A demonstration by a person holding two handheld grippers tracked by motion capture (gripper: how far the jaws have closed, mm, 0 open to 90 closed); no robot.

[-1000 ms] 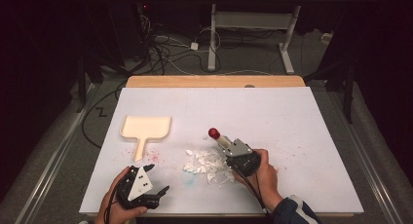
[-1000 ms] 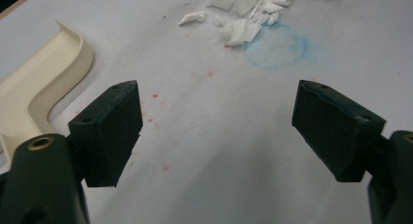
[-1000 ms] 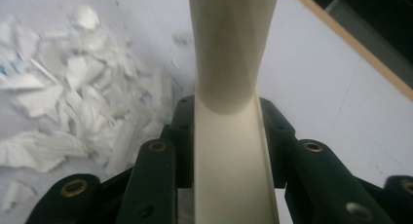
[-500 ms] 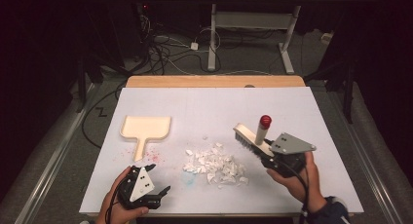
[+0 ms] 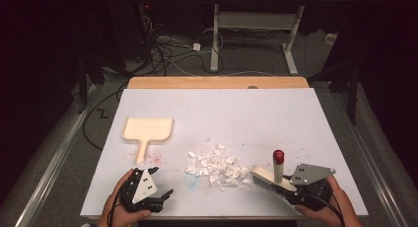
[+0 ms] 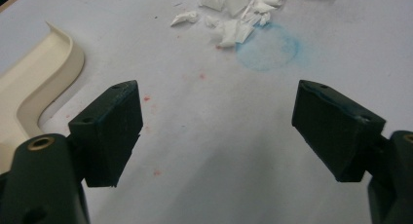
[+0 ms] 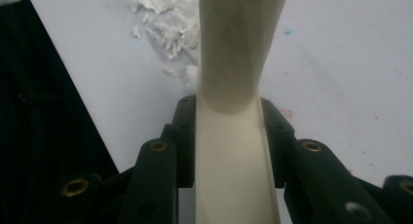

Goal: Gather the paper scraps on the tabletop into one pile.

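Right gripper (image 5: 288,187) pinches the brush (image 5: 268,177) beside the paper scraps (image 5: 217,167), unswept; left gripper (image 5: 160,185) spread, dustpan (image 5: 147,130) untouched on counter (image 5: 256,118)

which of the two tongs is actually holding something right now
The right tongs: their jaws are clamped on the cream brush beside the paper scraps. The left tongs are open and empty.

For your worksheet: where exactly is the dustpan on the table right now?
In the high view the cream dustpan lies left of centre on the white table, left of the paper scraps, beyond the open left tongs.
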